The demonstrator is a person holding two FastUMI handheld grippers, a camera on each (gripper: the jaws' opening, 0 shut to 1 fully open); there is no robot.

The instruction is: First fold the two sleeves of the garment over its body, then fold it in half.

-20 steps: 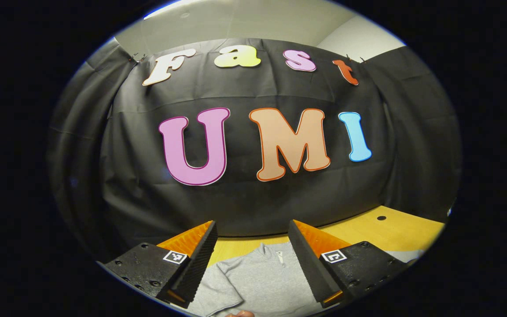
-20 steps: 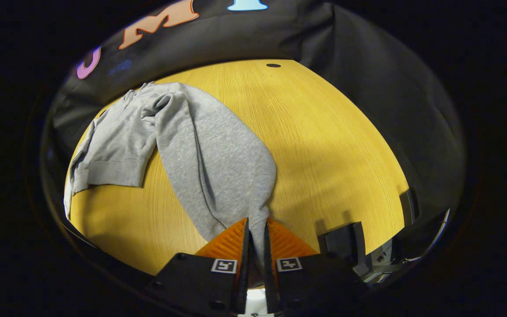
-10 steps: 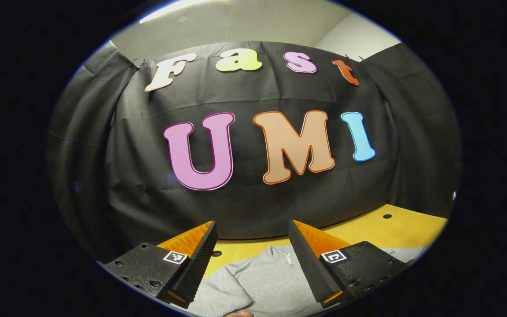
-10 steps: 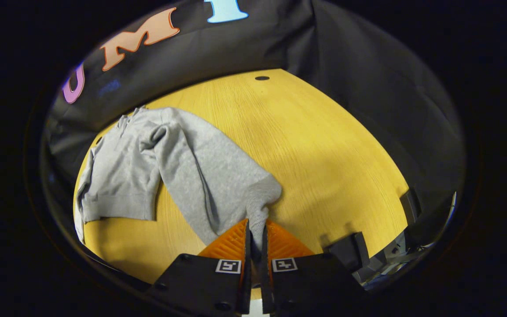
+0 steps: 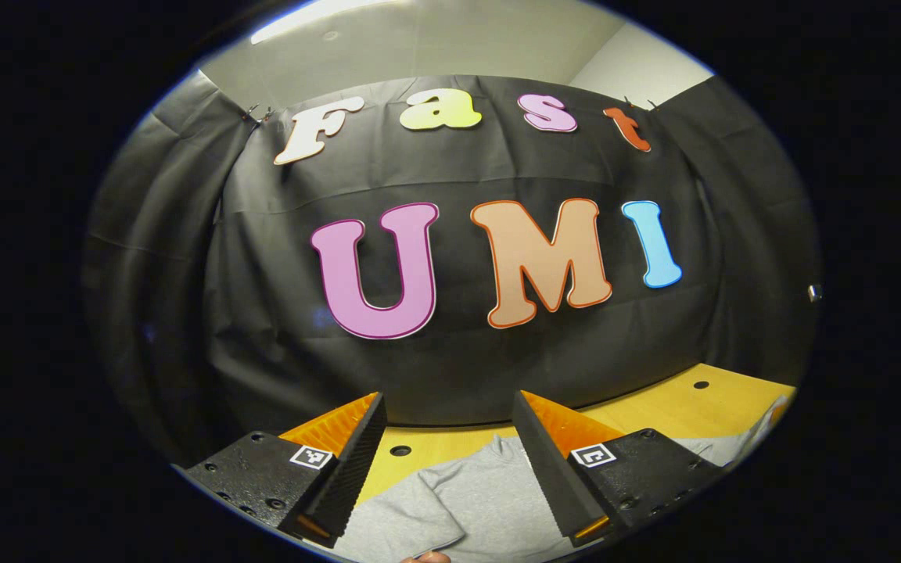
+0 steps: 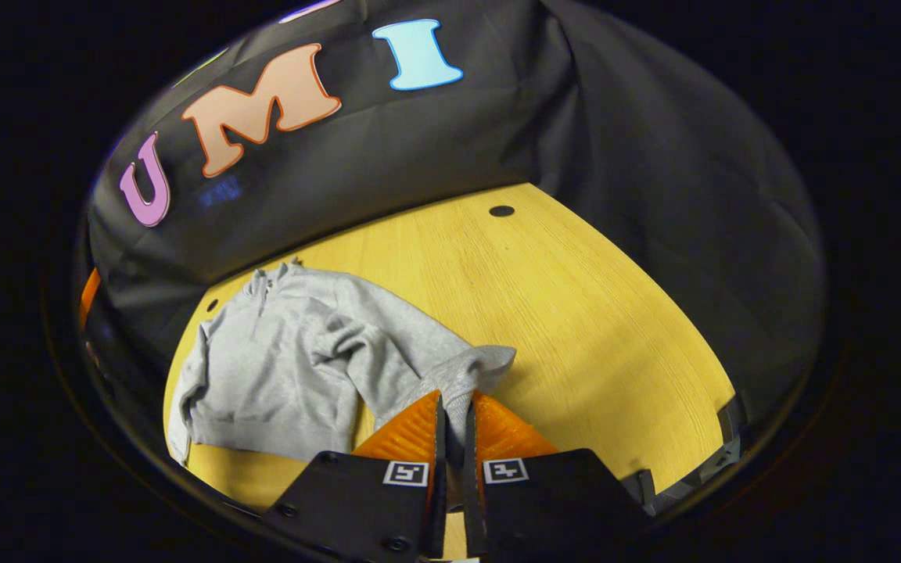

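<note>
Grey fleecy sweatshirt (image 6: 278, 375) w/ short zip collar lies rumpled on yellow wood-grain counter (image 6: 576, 313), ahead-left of right tool (image 6: 450, 410). That tool's ribbed orange fingers pinch the sleeve (image 6: 458, 375), bunched at cuff. Left tool (image 5: 449, 446) gapes wide, empty, above garment's collar end.

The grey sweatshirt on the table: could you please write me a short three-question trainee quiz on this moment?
1. True or false: the right tool is shut on a sleeve of the grey sweatshirt.
2. The left tool is: A) shut on the collar; B) open, gripping nothing; C) shut on the hem.
3. Fill in: the sweatshirt lies on a yellow wooden ____.

Key: 1 true; 2 B; 3 table.
</note>
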